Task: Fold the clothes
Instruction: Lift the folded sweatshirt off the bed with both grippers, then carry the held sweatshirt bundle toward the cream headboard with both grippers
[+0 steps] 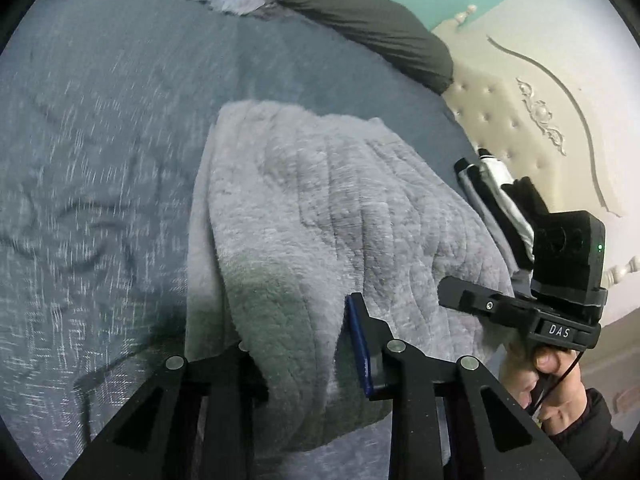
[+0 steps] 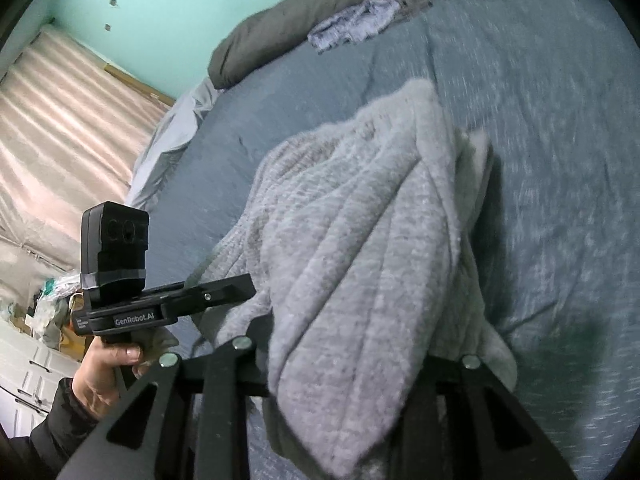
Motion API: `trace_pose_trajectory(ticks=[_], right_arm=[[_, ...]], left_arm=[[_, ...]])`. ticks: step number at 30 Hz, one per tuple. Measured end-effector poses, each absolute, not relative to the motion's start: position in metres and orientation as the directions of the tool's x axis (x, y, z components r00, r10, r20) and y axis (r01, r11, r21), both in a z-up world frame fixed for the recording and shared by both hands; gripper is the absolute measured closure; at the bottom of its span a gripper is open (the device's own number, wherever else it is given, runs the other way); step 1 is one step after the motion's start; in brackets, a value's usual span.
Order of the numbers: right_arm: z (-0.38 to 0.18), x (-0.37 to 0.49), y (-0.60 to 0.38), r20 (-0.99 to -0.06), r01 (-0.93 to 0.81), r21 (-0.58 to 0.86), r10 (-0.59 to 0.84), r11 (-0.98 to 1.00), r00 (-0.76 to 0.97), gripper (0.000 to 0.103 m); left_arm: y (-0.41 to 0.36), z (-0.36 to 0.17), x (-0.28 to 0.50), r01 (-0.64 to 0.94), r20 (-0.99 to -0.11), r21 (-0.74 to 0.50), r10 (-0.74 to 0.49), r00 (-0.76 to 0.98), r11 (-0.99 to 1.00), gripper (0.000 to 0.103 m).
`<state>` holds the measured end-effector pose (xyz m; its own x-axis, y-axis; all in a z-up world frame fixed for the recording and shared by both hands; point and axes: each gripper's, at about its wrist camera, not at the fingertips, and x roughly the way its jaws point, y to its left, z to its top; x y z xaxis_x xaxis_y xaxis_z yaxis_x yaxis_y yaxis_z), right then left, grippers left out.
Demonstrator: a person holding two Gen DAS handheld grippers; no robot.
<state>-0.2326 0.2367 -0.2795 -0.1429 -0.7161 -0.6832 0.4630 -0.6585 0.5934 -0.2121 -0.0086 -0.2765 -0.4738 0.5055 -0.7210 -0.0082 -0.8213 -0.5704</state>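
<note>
Fleece (image 1: 320,216): grey, plush, quilted. Bunched and lifted above the bed (image 1: 100,140), its far part draped down toward the blue cover; both views blurred by motion.

Left tongs (image 1: 304,344): fleece fills the gap between the fingers; appear clamped on one edge of it. Blue pad visible on one finger (image 1: 360,344).

Right tongs (image 2: 352,360): tips buried under the cloth, which hangs over and through them; appear clamped on the neighbouring edge. In the left view the right unit (image 1: 560,280) sits just beside the fleece.

Step in hand, as judged: carrying a held edge across to make a fold.

To do it well:
- Keep both grips level so the edge stays straight.
- Draw the two tongs apart to take out the slack bunch between them.
- Lower onto bare cover, well apart from the second grey garment (image 2: 356,24) by the dark duvet (image 2: 304,12).
- Release only once the cloth lies flat.
</note>
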Motion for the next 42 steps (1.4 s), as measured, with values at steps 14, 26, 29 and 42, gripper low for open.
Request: trace_pose_trajectory(ticks=[14,26,29,42], right_arm=[[-0.194,-0.236,0.289,-0.64,0.483,0.589,-0.739,-0.648,-0.211,0.074],[-0.195,-0.212,0.326,-0.633,0.463,0.606,-0.745,-0.647,-0.212,0.074],[-0.224,-0.201,0.328,-0.648,0.436,0.62,-0.739,-0.652,-0.184,0.074],[-0.302,-0.153,0.324,-0.753,0.374,0.588,-0.654,-0.717,-0.07,0.062]], left_arm=[[0.032,-0.193,-0.221,-0.1,-0.682,-0.564,0.531,-0.504,-0.819,0.075],[0.051,-0.208,-0.195,-0.098,-0.717,-0.553,0.532,-0.449,-0.827,0.075],[0.051,-0.241,-0.182,-0.066,-0.742,-0.554,0.529,-0.413,-0.83,0.075],[0.046,-0.309,-0.146,0.016,-0.793,-0.558,0.527,-0.306,-0.83,0.073]])
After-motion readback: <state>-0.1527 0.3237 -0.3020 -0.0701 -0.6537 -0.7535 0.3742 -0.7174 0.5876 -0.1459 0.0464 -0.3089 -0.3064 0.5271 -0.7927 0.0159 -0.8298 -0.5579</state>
